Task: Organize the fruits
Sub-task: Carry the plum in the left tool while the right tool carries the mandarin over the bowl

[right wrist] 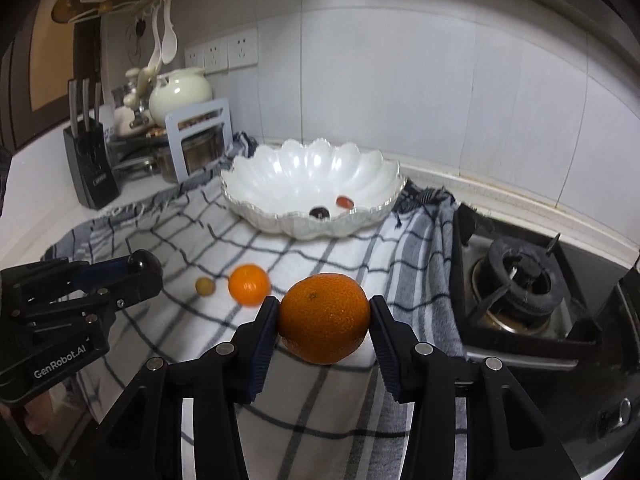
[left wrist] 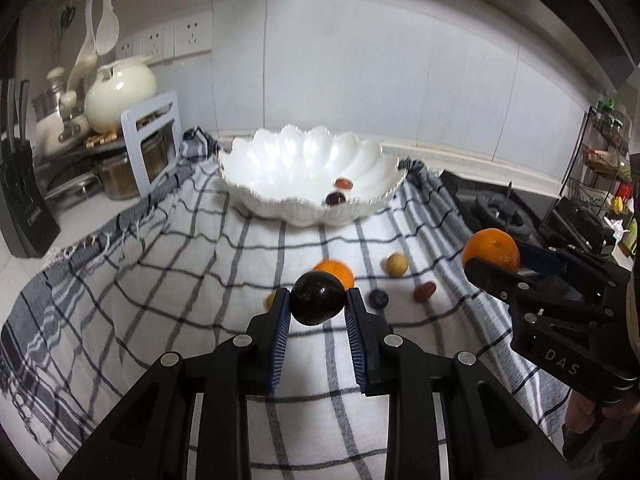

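Observation:
My left gripper (left wrist: 317, 300) is shut on a dark plum (left wrist: 317, 298), held above the checked cloth (left wrist: 200, 280). My right gripper (right wrist: 325, 316) is shut on an orange (right wrist: 325, 318); the same orange (left wrist: 491, 250) shows at the right of the left wrist view. A white scalloped bowl (left wrist: 280, 168) stands at the back of the cloth with a dark fruit (left wrist: 335, 199) and a red fruit (left wrist: 344, 183) inside. On the cloth lie a second orange (left wrist: 338, 270), a tan fruit (left wrist: 397, 265), a red grape (left wrist: 424, 292) and a blueberry (left wrist: 378, 299).
A gas stove burner (right wrist: 516, 280) sits right of the cloth. At the back left are a knife block (right wrist: 90, 164), a white pot rack (left wrist: 152, 140), a cream teapot (left wrist: 120, 90) and hanging spoons. A wire shelf (left wrist: 604, 160) stands far right.

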